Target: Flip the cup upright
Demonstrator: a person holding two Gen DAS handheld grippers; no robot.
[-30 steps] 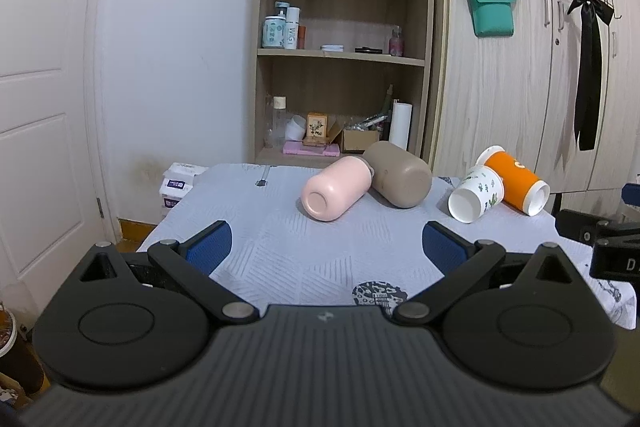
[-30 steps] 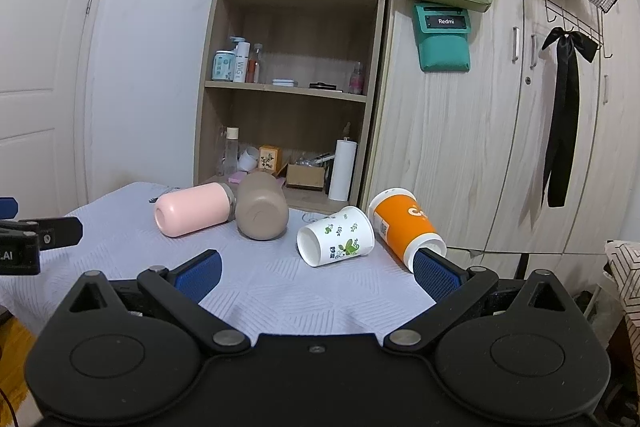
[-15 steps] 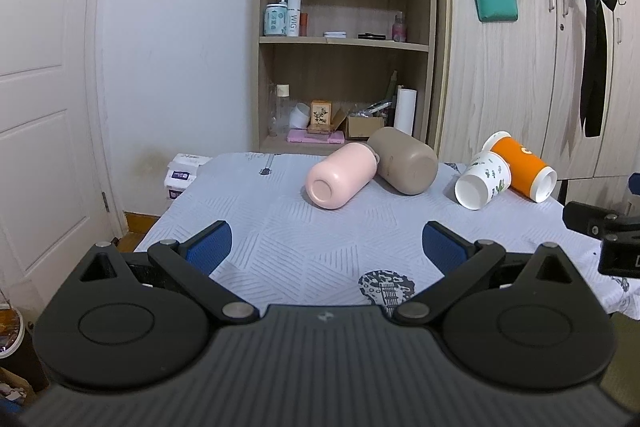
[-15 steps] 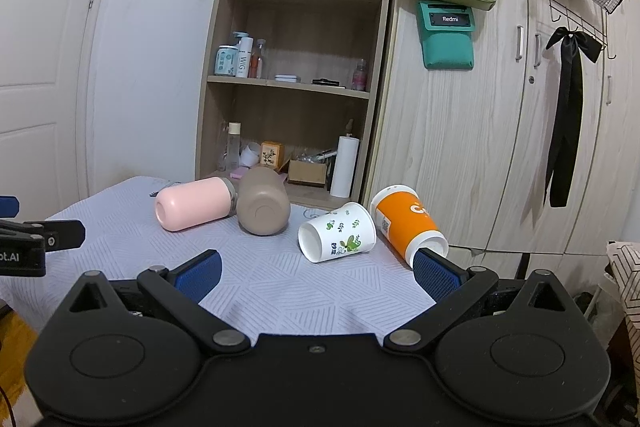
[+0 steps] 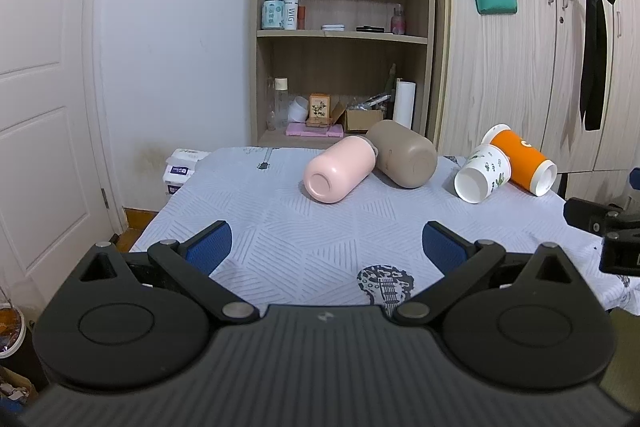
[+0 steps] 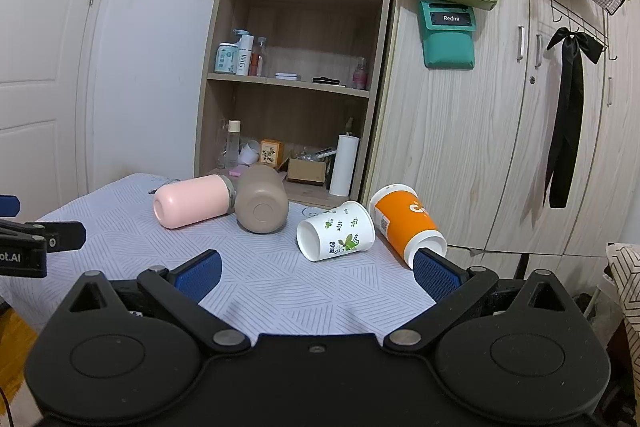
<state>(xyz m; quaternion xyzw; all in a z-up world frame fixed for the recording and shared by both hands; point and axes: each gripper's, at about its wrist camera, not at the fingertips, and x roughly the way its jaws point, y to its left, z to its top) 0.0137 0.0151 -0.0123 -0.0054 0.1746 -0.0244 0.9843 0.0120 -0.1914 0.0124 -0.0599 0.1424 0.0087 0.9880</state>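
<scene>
Several cups lie on their sides on the cloth-covered table [image 5: 280,227]: a pink cup [image 5: 338,171] [image 6: 192,201], a brown cup [image 5: 404,154] [image 6: 262,205], a white leaf-print paper cup [image 5: 482,174] [image 6: 336,231] and an orange paper cup [image 5: 520,159] [image 6: 406,223]. My left gripper [image 5: 326,249] is open and empty at the table's near edge, well short of the pink cup. My right gripper [image 6: 316,271] is open and empty, just short of the white cup; its right pad sits by the orange cup's mouth.
A wooden shelf unit [image 5: 344,39] with bottles and boxes stands behind the table. Wardrobe doors [image 6: 480,147] with a hanging black ribbon stand at the right. A white door [image 5: 40,107] is at the left. Each gripper's side shows in the other's view.
Both grippers have risen and tilted slightly, so the cups sit lower in both views. The cups have not moved. Both grippers stay open.
</scene>
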